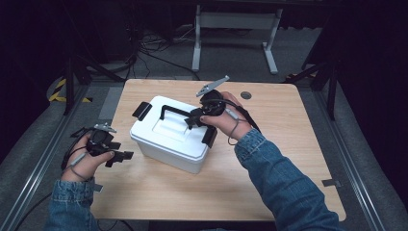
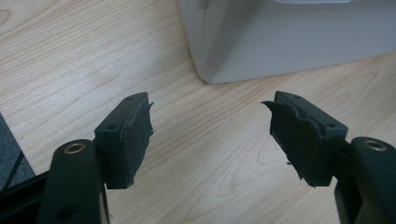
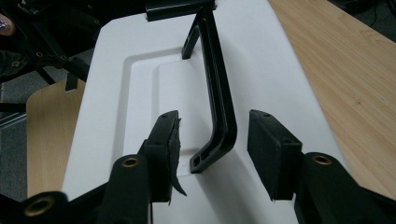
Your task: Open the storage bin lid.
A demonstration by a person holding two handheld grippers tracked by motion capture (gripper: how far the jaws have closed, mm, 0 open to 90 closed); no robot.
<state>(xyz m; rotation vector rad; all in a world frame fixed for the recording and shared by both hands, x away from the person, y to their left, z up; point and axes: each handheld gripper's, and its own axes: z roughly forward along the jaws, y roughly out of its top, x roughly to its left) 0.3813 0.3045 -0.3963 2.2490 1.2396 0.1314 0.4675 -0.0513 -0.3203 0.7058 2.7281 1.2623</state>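
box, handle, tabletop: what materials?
Box: likely moulded plastic, white, smooth with a soft sheen and rounded corners. Handle: black, probably plastic too, matte, with a moulded groove along it. Tabletop: pale wood grain, smooth and flat; could be laminate rather than solid wood.

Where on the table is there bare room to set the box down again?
The table is bare right of the white box, past the right gripper, and along the near edge. The far strip holds only a round grommet. It is tighter at left, between box and left gripper.
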